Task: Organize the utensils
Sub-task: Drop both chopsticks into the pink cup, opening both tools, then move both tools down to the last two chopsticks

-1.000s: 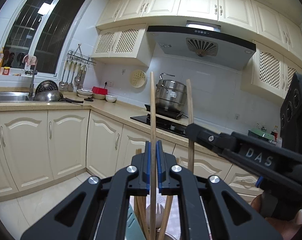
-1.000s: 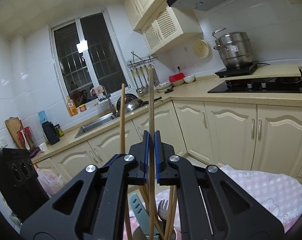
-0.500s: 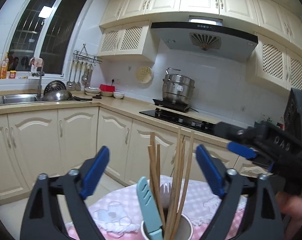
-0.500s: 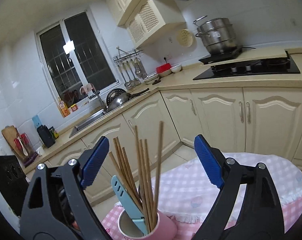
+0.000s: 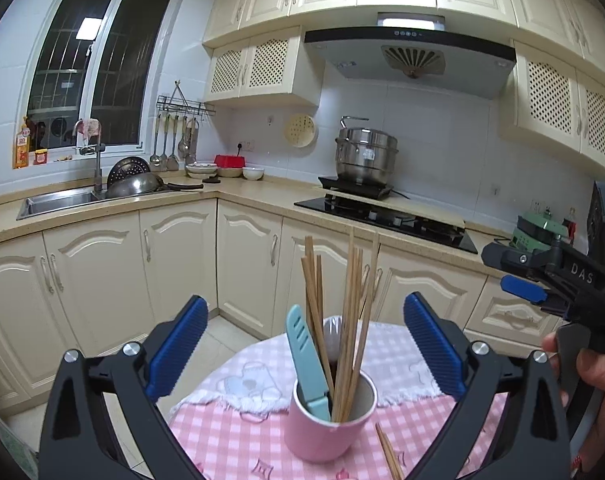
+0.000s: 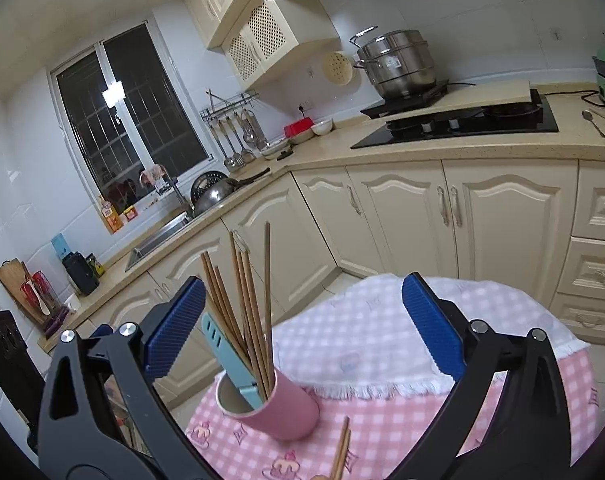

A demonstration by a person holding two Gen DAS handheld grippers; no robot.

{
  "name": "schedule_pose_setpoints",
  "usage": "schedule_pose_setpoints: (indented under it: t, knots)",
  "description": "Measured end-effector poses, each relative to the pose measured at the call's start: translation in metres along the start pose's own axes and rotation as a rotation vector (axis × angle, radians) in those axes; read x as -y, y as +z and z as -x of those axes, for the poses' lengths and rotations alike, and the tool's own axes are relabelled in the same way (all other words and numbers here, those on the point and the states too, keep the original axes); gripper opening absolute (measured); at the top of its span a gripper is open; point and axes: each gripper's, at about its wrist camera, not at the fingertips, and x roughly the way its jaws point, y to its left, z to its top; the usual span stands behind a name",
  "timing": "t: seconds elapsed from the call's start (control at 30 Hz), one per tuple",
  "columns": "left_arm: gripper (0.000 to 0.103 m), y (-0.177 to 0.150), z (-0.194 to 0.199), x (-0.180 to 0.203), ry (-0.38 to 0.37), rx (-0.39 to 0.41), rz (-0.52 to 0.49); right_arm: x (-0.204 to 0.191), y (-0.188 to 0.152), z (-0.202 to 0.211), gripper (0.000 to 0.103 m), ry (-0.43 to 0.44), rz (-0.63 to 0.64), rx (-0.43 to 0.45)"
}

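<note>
left gripper (image 5: 304, 340) | right gripper (image 6: 302, 322) | both opening, chopsticks (image 5: 352, 304) released into pink cup (image 5: 328, 420)

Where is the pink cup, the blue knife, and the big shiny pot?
pink cup (image 5: 322, 436), left wrist view, on its front wall.
blue knife (image 5: 302, 344), left wrist view, on its sheathed blade.
big shiny pot (image 5: 364, 156), left wrist view, on its side.

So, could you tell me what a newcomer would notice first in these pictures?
Probably the pink cup on the checked tablecloth, bristling with wooden chopsticks and a pale blue knife. The left gripper and right gripper frame it, jaws opening and empty. Behind, a steel pot stands on the stove.
</note>
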Motion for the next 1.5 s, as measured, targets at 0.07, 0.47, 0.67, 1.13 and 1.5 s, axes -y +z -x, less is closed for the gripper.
schedule_pose_setpoints:
  t: [0.07,0.47,0.67,1.13,1.5]
  knots:
    - [0.096,-0.001,0.007,0.002,0.008,-0.008,-0.006,-0.001,-0.003,0.006,0.097,-0.014,0.011,-0.018]
    - [0.096,-0.029,0.024,0.010,0.009,-0.112,-0.018,0.008,-0.042,0.025,0.097,-0.087,0.054,-0.180]
    - [0.096,-0.045,0.026,0.007,0.008,-0.159,-0.001,0.013,-0.080,0.019,0.097,-0.135,0.086,-0.301]
    - [0.096,-0.084,0.017,0.010,0.035,-0.285,-0.002,0.013,-0.154,-0.009,0.097,-0.213,0.176,-0.570]
    - [0.096,-0.117,0.005,0.015,0.057,-0.405,-0.006,0.009,-0.205,-0.026,0.097,-0.297,0.275,-0.697]
